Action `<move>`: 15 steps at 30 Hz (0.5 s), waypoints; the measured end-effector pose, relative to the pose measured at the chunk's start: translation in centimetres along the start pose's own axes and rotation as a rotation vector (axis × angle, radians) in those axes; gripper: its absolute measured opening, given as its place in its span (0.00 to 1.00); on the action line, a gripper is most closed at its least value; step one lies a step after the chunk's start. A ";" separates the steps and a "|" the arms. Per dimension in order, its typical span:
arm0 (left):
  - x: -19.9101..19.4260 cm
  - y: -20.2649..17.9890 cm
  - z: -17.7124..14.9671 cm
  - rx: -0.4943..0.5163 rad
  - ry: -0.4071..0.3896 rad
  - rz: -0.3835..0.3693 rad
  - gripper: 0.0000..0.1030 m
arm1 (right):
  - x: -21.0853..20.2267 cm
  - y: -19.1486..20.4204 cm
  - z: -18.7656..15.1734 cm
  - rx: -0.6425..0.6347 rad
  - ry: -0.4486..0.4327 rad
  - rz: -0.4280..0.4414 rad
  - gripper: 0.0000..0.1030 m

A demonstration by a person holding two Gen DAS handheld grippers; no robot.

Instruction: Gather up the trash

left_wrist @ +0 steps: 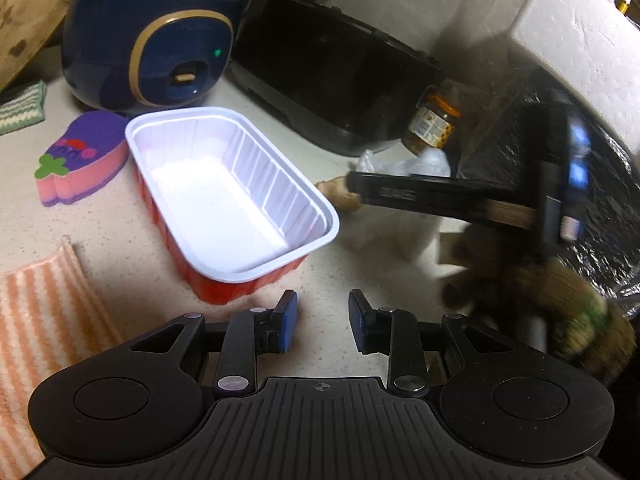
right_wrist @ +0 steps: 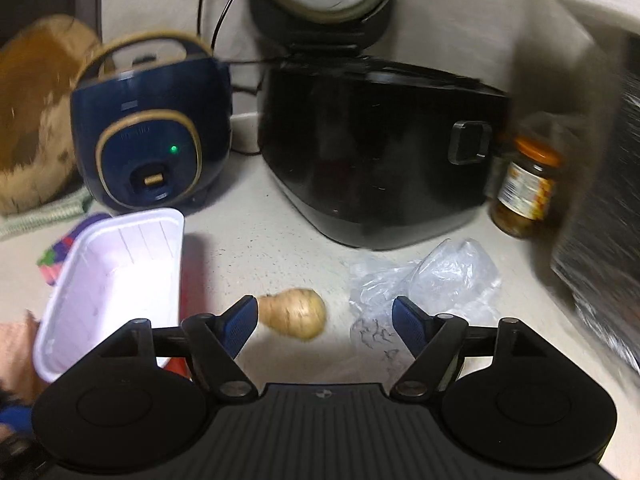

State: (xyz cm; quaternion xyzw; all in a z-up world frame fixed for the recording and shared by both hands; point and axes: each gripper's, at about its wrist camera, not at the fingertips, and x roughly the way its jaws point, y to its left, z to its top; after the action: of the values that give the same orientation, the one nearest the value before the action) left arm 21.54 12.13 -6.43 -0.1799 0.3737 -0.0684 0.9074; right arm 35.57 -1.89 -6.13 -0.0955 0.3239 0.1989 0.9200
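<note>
On a speckled pale worktop [left_wrist: 120,216] crowded with kitchen appliances, the left tongs [left_wrist: 322,320] are hovering with their blue-padded jaws parted and nothing between them, just short of an empty white-lined, red-sided plastic tray [left_wrist: 230,196] that is sitting upright near the middle of the surface. From the right, the right tongs [right_wrist: 323,322] are standing spread wide and released above a small tan ginger root [right_wrist: 294,312], which is lying on the worktop nearer the left pad, apparently free of both pads. Just to its right a crumpled clear plastic bag [right_wrist: 432,280] is resting on the surface, partly under the right pad's line of sight, close in front of a black rice cooker [right_wrist: 376,152]. A jar with an orange lid [right_wrist: 524,188] is standing upright beside the cooker's right flank, next to a blurred dark crinkled bag [right_wrist: 600,240] at the frame's edge. Behind the tray, a navy blue cooker with gold trim [left_wrist: 152,36] is showing a green light. A purple-and-pink sponge [left_wrist: 76,160] is lying flat to the tray's left, an orange-striped cloth [left_wrist: 44,320] is covering the near left corner, and a green-striped cloth [left_wrist: 22,108] is peeking in at the far left. In the left wrist view, the right tool's black arm is reaching across toward the ginger, held by a blurred sleeve [left_wrist: 560,308].
</note>
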 end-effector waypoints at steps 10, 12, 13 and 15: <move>0.8 0.3 0.0 -0.015 0.014 -0.001 0.31 | 1.9 -0.1 -0.8 0.069 0.103 0.099 0.38; 1.2 0.2 0.1 -0.012 0.019 -0.008 0.31 | 1.3 -0.5 -1.5 0.084 0.116 0.112 0.31; 1.4 0.0 0.2 -0.010 0.023 -0.010 0.31 | 1.1 -0.7 -1.8 0.091 0.122 0.118 0.25; 1.8 -0.2 0.2 -0.010 0.028 -0.013 0.31 | 0.4 -1.3 -2.4 0.109 0.136 0.133 0.21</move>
State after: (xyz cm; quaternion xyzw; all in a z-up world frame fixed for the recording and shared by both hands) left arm 22.98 11.57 -7.42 -0.1858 0.3856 -0.0749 0.9007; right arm 35.08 -3.62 -8.14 -0.0371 0.4016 0.2346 0.8845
